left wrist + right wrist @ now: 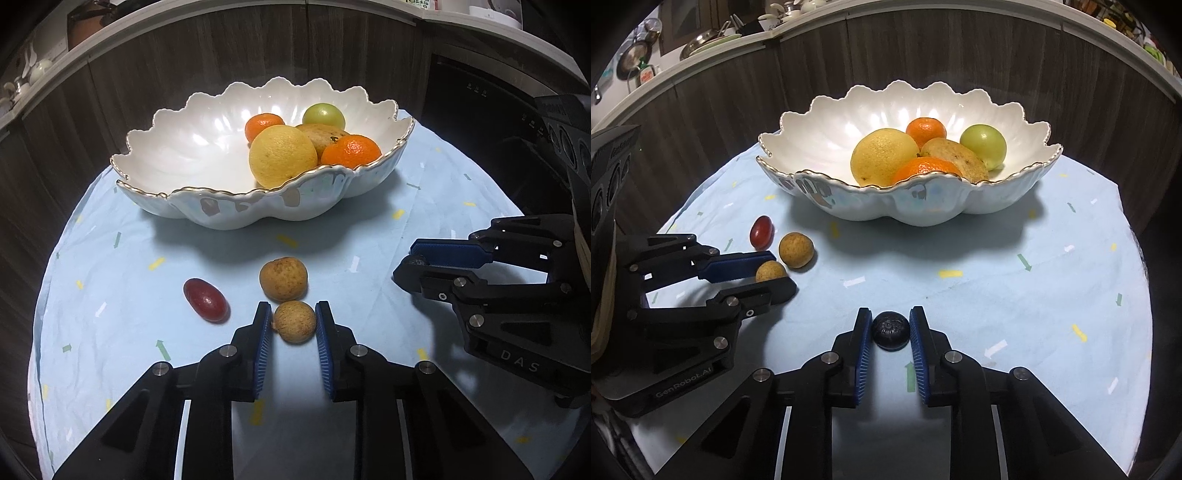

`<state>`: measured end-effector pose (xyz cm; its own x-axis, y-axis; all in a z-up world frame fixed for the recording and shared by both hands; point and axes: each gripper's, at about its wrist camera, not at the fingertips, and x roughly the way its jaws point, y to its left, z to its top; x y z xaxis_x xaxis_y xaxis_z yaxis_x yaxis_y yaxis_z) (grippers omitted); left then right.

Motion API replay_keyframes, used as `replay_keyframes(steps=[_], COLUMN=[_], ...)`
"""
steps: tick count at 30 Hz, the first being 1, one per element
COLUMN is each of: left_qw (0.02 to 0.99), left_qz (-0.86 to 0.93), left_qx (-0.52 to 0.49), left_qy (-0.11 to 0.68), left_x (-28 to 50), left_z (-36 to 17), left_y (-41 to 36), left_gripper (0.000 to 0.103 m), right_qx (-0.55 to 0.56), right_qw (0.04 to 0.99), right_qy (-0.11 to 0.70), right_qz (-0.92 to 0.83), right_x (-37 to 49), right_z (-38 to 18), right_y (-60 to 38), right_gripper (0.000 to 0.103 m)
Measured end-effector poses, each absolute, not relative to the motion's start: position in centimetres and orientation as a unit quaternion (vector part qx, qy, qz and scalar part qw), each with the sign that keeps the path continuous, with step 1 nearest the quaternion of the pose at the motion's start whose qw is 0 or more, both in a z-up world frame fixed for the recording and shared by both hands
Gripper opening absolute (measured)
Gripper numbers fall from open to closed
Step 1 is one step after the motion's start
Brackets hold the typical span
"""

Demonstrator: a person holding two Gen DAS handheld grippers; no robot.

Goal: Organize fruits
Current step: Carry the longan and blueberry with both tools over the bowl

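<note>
A white scalloped bowl holds a yellow lemon, two oranges, a green fruit and a brown fruit. On the blue cloth lie a red grape and a bigger tan longan. My left gripper has its jaws closed around a smaller tan longan. My right gripper has its jaws closed around a dark blueberry, resting on the cloth.
The round table under the light blue cloth ends close behind the bowl, against dark wood cabinet fronts. A counter with dishes runs above.
</note>
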<state>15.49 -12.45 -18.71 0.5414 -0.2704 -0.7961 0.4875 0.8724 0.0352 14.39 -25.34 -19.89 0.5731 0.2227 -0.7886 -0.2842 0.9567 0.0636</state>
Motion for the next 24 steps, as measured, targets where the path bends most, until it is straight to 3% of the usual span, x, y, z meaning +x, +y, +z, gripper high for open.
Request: replay_keyframes(steps=[24], left_qw=[0.881], left_qz=[-0.216], left_qx=[0.127], left_qy=[0.402], left_x=[13.5], left_z=[-14.5], left_y=[-12.1], left_gripper=[0.024], right_qx=[-0.023], right_qw=[0.904], right_qy=[0.407], right_qz=[0.128], right_x=[11.8], right_z=[-15.5], right_y=[-25.5], right_gripper=[0.022])
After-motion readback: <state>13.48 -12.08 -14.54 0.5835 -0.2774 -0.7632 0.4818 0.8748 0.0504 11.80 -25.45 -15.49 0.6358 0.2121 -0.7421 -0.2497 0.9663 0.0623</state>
